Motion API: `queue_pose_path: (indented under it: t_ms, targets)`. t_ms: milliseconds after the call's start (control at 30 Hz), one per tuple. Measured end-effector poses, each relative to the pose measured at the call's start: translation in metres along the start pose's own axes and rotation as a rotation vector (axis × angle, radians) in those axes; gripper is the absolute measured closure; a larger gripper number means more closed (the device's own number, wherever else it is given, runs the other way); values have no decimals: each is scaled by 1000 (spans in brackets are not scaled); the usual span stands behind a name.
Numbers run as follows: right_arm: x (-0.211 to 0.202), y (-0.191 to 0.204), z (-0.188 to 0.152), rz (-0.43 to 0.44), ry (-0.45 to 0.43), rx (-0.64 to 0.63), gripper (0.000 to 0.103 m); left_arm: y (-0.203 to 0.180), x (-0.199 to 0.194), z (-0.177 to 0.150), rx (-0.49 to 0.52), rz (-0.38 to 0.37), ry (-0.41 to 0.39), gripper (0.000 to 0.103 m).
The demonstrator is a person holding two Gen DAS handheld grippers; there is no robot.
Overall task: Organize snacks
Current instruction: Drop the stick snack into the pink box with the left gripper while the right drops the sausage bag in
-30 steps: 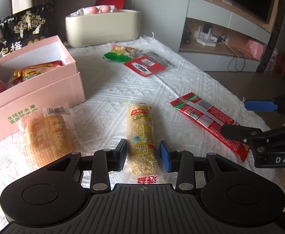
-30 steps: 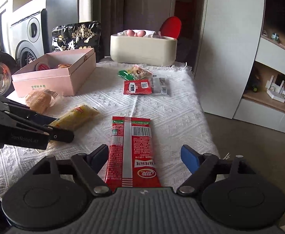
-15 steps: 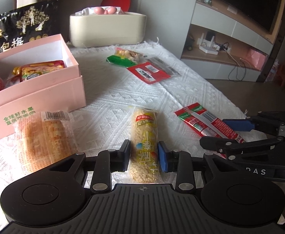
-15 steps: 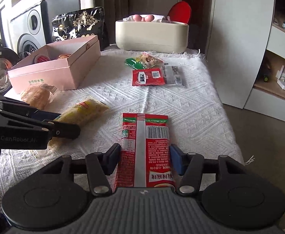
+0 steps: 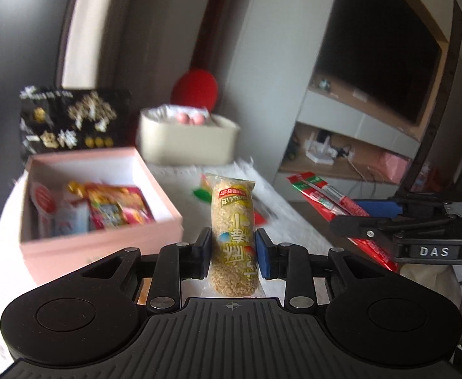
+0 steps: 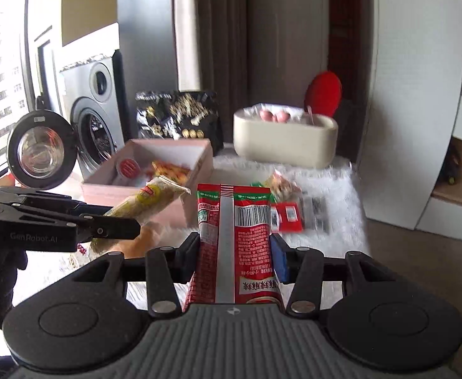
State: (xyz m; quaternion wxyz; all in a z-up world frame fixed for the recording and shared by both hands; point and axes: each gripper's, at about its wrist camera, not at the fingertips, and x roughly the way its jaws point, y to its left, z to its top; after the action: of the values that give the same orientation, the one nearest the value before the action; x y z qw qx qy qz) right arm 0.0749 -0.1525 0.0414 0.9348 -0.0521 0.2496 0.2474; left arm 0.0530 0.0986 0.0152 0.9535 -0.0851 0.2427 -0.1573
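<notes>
Grippers both grip, lifted off the white cloth: left gripper (image 5: 233, 249) clamps the yellow puffed-rice bar (image 5: 234, 237), right gripper (image 6: 234, 255), jaws just closing, pinches the long red sachet (image 6: 235, 237). Beyond, the open pink cardboard box (image 5: 101, 237) holds snacks.

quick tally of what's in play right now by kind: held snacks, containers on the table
Held snack packets: 2, the yellow rice bar and the red packet
Open pink box: 1
Cream tub: 1
Black bag: 1
Total: 5
</notes>
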Motion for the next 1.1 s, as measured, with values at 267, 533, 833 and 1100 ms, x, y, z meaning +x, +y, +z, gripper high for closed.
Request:
queue_pose_path:
  t_ms: [267, 533, 833, 1100]
  targets:
    - [14, 25, 96, 20, -150, -87, 56, 63, -19, 85, -123, 131, -214, 69]
    - [99, 31, 114, 33, -60, -70, 56, 139, 106, 71, -260, 117, 103, 69]
    - [183, 44, 92, 83, 115, -16, 56, 164, 85, 36, -209, 289, 15, 70]
    - [244, 77, 121, 313, 153, 106, 43, 133, 21, -1, -257, 190, 18, 70]
